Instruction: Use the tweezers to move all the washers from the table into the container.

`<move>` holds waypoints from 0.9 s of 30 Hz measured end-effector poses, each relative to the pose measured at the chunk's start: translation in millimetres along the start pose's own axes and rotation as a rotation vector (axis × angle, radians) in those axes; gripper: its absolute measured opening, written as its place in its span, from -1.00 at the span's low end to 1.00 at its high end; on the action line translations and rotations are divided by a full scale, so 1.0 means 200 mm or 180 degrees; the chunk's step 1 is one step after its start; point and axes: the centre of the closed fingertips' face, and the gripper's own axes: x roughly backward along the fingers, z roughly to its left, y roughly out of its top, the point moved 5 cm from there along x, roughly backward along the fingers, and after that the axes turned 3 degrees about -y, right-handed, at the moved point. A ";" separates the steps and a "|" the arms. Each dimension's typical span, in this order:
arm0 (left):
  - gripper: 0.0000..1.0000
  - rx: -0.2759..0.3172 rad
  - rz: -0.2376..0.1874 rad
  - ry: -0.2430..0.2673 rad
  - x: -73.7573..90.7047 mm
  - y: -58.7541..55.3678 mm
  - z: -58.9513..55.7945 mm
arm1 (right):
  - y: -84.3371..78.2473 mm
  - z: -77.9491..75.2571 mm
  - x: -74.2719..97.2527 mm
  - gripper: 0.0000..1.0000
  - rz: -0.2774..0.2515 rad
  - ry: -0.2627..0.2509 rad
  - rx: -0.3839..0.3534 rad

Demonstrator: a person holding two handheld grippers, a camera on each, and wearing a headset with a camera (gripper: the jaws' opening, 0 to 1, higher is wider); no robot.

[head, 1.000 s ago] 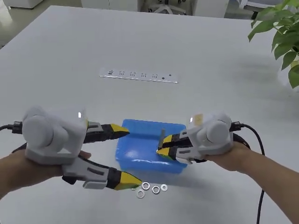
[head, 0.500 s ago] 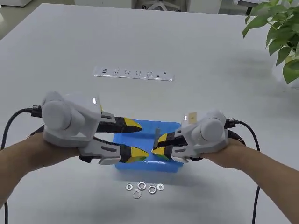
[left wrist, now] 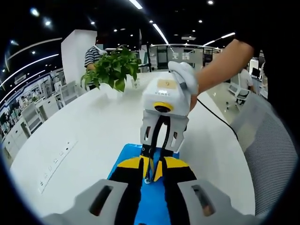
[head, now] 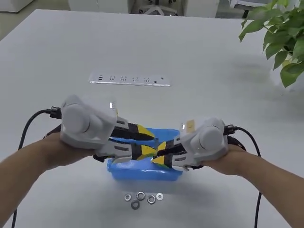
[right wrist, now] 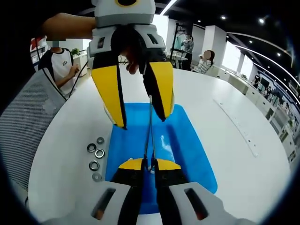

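A blue container sits on the white table, with several washers lying loose just in front of it. My right gripper hovers over the container, shut on thin metal tweezers that point toward the left gripper. My left gripper faces it tip to tip, open, its yellow jaws on either side of the tweezers' far end. In the right gripper view the left gripper comes down from above, and the washers lie left of the container. The left gripper view has its own jaws straddling the tweezers.
A white power strip lies farther back on the table. A potted plant stands at the far right. Cables trail from both grippers. A mesh chair and people are beyond the table edge.
My left gripper has moved right, from beside the container to over it, and its jaws have narrowed around the tweezers. The right gripper has kept hold of the tweezers.
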 end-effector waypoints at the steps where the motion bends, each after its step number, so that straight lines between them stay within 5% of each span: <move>1: -0.66 -0.0018 -0.0002 -0.0010 0.00 0.00 0.00 | 0.00 0.00 0.00 -0.82 0.0001 0.0003 0.0004; 6: -0.86 -0.0069 -0.0007 -0.0030 -0.02 0.02 0.01 | 0.00 0.00 0.00 -0.81 0.0003 0.0022 0.0028; 15: -0.90 -0.0062 -0.0004 -0.0066 -0.02 0.05 -0.03 | 0.00 0.00 0.00 -0.79 0.0010 0.0013 0.0065; 27: -0.91 -0.0031 0.0013 -0.0071 -0.02 0.03 0.00 | 0.01 -0.01 0.02 -0.71 -0.0022 -0.0011 0.0026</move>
